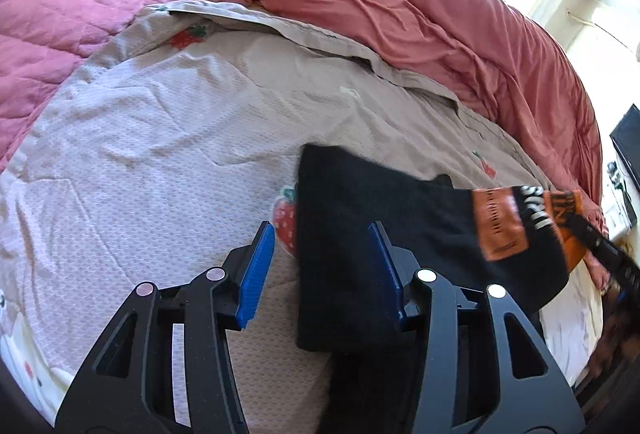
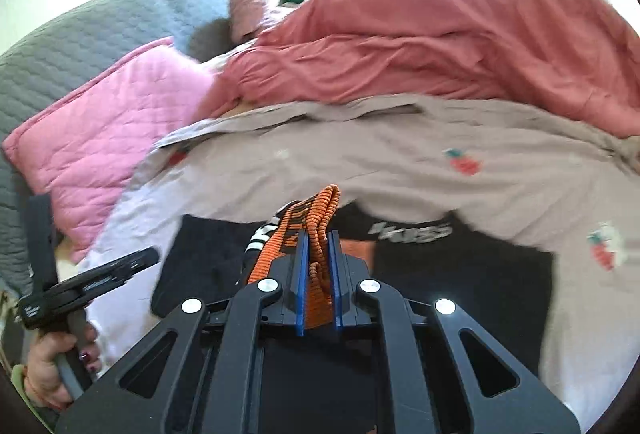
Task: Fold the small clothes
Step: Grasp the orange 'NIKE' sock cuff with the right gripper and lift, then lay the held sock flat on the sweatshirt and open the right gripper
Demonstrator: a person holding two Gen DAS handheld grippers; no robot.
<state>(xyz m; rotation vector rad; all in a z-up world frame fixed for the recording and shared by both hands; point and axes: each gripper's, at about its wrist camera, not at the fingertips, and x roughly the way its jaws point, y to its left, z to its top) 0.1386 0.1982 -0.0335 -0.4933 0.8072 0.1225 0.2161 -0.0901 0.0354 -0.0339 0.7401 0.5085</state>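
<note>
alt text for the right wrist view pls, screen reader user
The right gripper is shut on the orange ribbed waistband of black shorts, which lie on a beige strawberry-print sheet. At far left a hand holds the left gripper; a pink quilt and red duvet lie behind.

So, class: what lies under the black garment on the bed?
The black garment lies on the beige strawberry-print cover; one strawberry peeks out at its edge. Whatever else lies beneath it is hidden.
</note>
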